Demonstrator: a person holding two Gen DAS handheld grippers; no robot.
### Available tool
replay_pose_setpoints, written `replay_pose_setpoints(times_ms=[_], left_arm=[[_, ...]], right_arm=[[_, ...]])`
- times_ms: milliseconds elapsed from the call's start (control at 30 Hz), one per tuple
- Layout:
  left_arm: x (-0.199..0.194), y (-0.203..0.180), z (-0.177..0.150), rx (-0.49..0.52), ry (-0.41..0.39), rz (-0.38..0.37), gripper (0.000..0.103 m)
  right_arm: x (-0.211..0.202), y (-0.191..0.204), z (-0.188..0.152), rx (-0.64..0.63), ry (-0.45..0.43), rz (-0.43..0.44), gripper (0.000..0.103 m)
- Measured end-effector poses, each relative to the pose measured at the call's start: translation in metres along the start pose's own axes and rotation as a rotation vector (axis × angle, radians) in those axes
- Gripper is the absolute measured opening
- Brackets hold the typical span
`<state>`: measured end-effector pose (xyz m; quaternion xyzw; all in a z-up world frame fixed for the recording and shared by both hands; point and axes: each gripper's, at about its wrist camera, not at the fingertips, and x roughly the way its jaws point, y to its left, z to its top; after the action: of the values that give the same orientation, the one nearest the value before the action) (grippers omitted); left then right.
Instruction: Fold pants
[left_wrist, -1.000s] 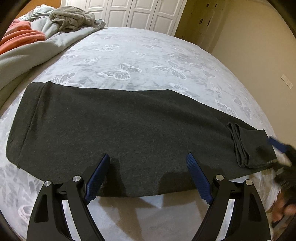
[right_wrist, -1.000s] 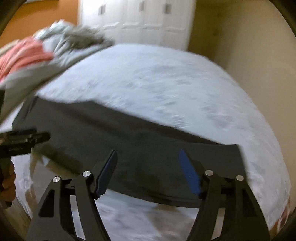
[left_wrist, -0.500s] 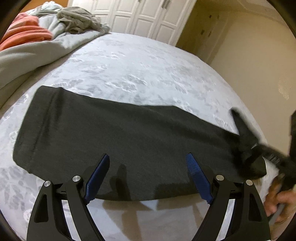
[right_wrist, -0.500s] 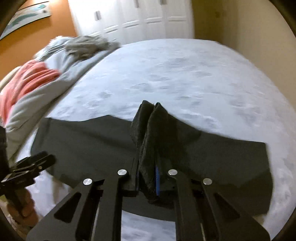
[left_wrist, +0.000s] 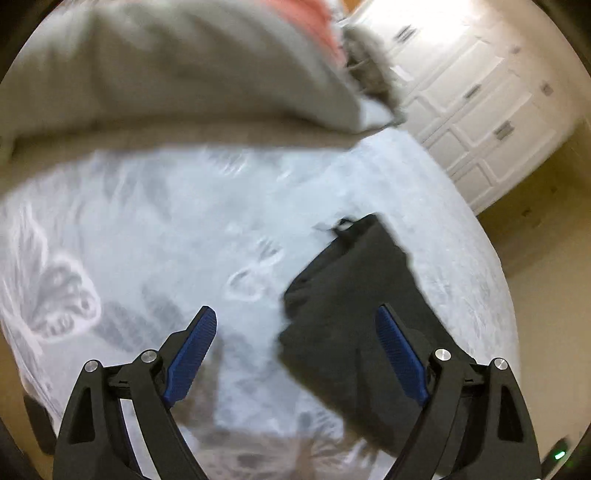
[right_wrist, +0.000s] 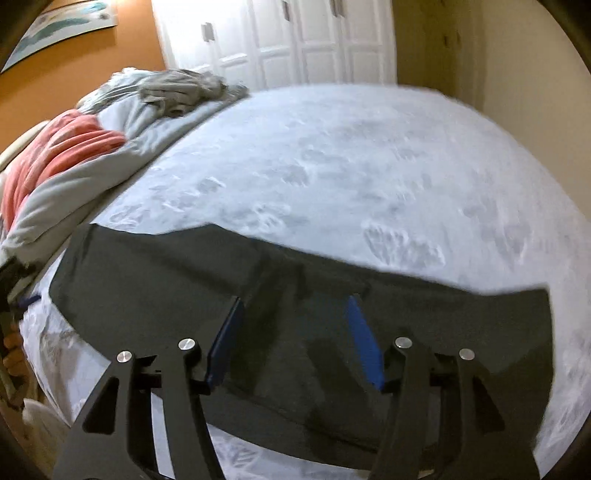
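Charcoal knit pants (right_wrist: 295, 332): flat on bed, under right claw (right_wrist: 295, 332)
right claw: jaws just reopened, nothing clamped
left claw (left_wrist: 295, 350): wide apart, empty
next: pinch both layers at cuff

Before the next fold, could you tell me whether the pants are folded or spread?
Partly folded: the pants show a doubled-over band near the middle.

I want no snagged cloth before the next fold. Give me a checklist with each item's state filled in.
1. Right gripper free of cloth: ok, its jaws have just been opening and nothing is pinched between them.
2. Left gripper open and empty: ok.
3. Pants lying on the bed: ok.
4. Folded-over end lying flat: cannot tell, blurred; a ridge shows near the right gripper.
5. Left gripper lined up on the pants' end: not ok, only the edge sits between its fingers.
6. Blanket pile apart from the pants: ok.
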<state>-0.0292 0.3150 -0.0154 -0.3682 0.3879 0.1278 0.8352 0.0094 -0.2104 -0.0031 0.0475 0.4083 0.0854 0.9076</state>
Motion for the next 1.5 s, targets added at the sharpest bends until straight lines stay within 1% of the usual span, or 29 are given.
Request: replay_pose_setpoints(times_ms=[67,133,233,267,300,367,400,433,467,500,533,567,633,667,700,733,767,800,833,900,967,1000,1067,1167,1233,1333,1367,1433,1500], left_arm=[[0.018,0.003,-0.001,-0.013,0.077,-0.021,0.085],[0.021,-0.005,-0.002,0.021,0.041,0.001,0.086],[0.037,-0.016,0.003,0.017,0.076,-0.097,0.083],[0.039,-0.019,0.003,0.019,0.071,-0.106,0.069],[0.042,-0.023,0.004,0.025,0.079,-0.116,0.063],[0.050,-0.027,0.004,0.004,0.114,-0.121,0.036],[0.053,-0.027,0.004,-0.013,0.126,-0.138,0.034],[0.055,-0.024,0.004,-0.047,0.137,-0.153,0.031],[0.057,-0.024,0.005,-0.063,0.138,-0.154,0.030],[0.056,-0.024,0.005,-0.071,0.135,-0.154,0.030],[0.056,-0.024,0.006,-0.077,0.133,-0.155,0.029],[0.054,-0.024,0.005,-0.078,0.131,-0.157,0.028],[0.048,-0.030,0.005,-0.051,0.111,-0.137,0.026],[0.043,-0.037,0.005,-0.015,0.091,-0.128,0.026],[0.034,-0.048,0.003,0.026,0.065,-0.118,0.026],[0.019,-0.067,0.001,0.088,0.028,-0.134,0.025],[0.007,-0.084,0.000,0.135,0.006,-0.155,0.024],[-0.012,-0.112,-0.005,0.208,-0.026,-0.183,0.023],[-0.024,-0.131,-0.011,0.257,-0.045,-0.210,0.016],[-0.044,-0.178,-0.028,0.360,-0.061,-0.265,0.016],[-0.053,-0.231,-0.060,0.490,-0.062,-0.273,0.017],[-0.050,-0.243,-0.069,0.529,-0.062,-0.256,0.026],[-0.030,-0.260,-0.093,0.601,-0.022,-0.225,0.049],[0.008,-0.238,-0.097,0.530,0.062,-0.172,0.053],[0.025,-0.205,-0.084,0.409,0.093,-0.142,0.054],[0.022,-0.165,-0.068,0.353,0.060,-0.085,0.055],[0.016,-0.158,-0.066,0.362,0.035,-0.065,0.062],[0.004,-0.149,-0.066,0.382,-0.027,-0.008,0.068],[0.005,-0.149,-0.067,0.393,-0.022,-0.014,0.071]], right_arm=[[0.005,-0.001,0.001,0.006,0.011,-0.007,0.056],[0.005,0.004,0.003,-0.009,0.009,-0.013,0.056],[0.004,0.009,0.002,-0.022,0.002,-0.009,0.065],[0.006,0.011,0.000,-0.034,0.011,-0.012,0.065],[0.007,0.013,-0.002,-0.046,0.023,-0.016,0.065],[0.011,0.017,-0.006,-0.068,0.050,-0.010,0.065],[0.015,0.023,-0.010,-0.095,0.071,0.001,0.065],[0.020,0.028,-0.013,-0.125,0.088,-0.002,0.062],[0.027,0.031,-0.016,-0.152,0.109,-0.034,0.049],[0.033,0.032,-0.017,-0.167,0.121,-0.064,0.045],[0.034,0.033,-0.016,-0.171,0.119,-0.068,0.035],[0.032,0.032,-0.013,-0.169,0.117,-0.063,0.015],[0.022,0.027,-0.008,-0.117,0.110,0.046,0.006],[0.013,0.026,-0.006,-0.096,0.087,0.091,0.007],[0.007,0.026,-0.005,-0.100,0.065,0.083,0.007],[0.000,0.026,-0.004,-0.109,0.039,0.052,0.016],[-0.006,0.024,-0.002,-0.112,0.013,0.013,0.042],[-0.014,0.020,0.000,-0.103,-0.024,-0.021,0.057],[-0.023,0.015,0.003,-0.089,-0.064,-0.041,0.070],[-0.038,0.003,0.008,-0.058,-0.122,-0.076,0.070],[-0.044,-0.015,0.011,-0.004,-0.129,-0.088,0.072],[-0.042,-0.021,0.011,0.018,-0.118,-0.093,0.072],[-0.036,-0.032,0.012,0.059,-0.083,-0.096,0.073],[-0.031,-0.043,0.014,0.080,-0.047,-0.096,0.073],[-0.033,-0.043,0.013,0.074,-0.057,-0.089,0.073],[-0.038,-0.045,0.015,0.085,-0.077,-0.076,0.074],[-0.038,-0.046,0.015,0.092,-0.081,-0.075,0.074],[-0.040,-0.047,0.017,0.104,-0.084,-0.071,0.074],[-0.042,-0.049,0.018,0.114,-0.096,-0.081,0.074]])
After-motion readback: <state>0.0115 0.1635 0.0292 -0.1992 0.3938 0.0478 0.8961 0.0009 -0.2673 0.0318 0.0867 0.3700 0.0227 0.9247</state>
